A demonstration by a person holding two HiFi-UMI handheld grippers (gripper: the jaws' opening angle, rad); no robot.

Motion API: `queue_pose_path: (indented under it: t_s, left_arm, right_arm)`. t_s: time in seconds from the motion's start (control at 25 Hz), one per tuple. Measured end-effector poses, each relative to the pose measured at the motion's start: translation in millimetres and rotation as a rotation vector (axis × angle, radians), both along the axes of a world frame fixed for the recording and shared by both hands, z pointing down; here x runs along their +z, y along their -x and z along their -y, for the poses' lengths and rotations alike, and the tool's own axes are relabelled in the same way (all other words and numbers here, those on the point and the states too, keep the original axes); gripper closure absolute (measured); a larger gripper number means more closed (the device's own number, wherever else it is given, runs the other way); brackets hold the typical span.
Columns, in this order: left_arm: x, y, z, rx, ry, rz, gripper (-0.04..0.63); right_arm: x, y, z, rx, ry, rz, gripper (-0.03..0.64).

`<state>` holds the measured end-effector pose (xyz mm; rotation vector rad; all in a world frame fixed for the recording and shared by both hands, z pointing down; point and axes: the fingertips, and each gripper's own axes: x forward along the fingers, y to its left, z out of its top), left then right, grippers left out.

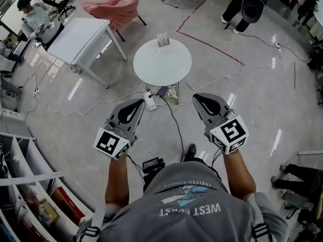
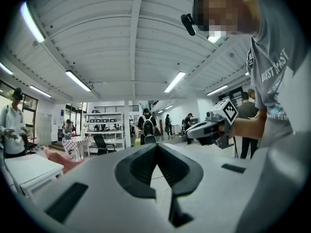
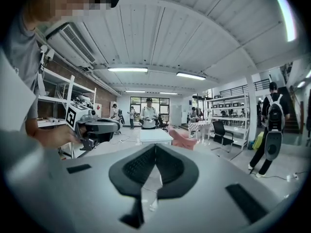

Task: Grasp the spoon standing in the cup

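Left gripper view first: the left gripper [image 2: 156, 145] was clenched tight, its dark pads meeting in a point with nothing between them. Same story on the right gripper [image 3: 155, 146] in its own view, closed up and empty. Each of those views also caught the other claw off to the side, held out level in a hand, marker cube and all.

Only the head view showed what I actually cared about. Both claws sat side by side above the floor, pointing toward a round white table [image 1: 151, 69] that stood well ahead of them, apart from both. On its far edge stood a small pale thing I took for the cup [image 1: 163, 39]. At that size I couldn't pick out the spoon in it. Neither gripper view showed that tabletop; the grey claw bodies filled the lower half of both.

Under the near side of the round table lay a power strip [image 1: 150, 101] with cables trailing across the floor, and a red tape line [image 1: 212, 44] ran past on the right. Off to the left were a rectangular white table [image 1: 83, 37] and a pink chair [image 1: 113, 6] behind it.

What the gripper views gave me instead was the room at eye level: the ribbed ceiling with strip lights [image 2: 77, 80], shelving [image 2: 104, 125] at the far end, and a person with a backpack [image 3: 272, 125] standing off to the right.
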<state>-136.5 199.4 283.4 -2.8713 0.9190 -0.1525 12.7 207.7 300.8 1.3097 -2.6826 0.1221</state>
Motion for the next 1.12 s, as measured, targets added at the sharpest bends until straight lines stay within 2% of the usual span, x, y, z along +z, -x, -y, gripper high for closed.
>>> queue_pose_path:
  t_s: [0.28, 0.52, 0.8, 1.12]
  left_arm:
    - [3, -27, 24, -0.093, 0.012, 0.020, 0.591]
    - [3, -45, 38, -0.126, 0.012, 0.031, 0.591]
    - [6, -53, 58, -0.107, 0.025, 0.046, 0.591]
    - [17, -42, 113, -0.017, 0.031, 0.025, 0.591]
  right_arm:
    - [5, -28, 35, -0.090, 0.002, 0.014, 0.614]
    - [7, -47, 57, -0.120, -0.007, 0.032, 0.615]
    - [22, -58, 71, -0.104, 0.035, 0.031, 0.614]
    - [25, -52, 106, 0.002, 0.043, 0.008, 0.615]
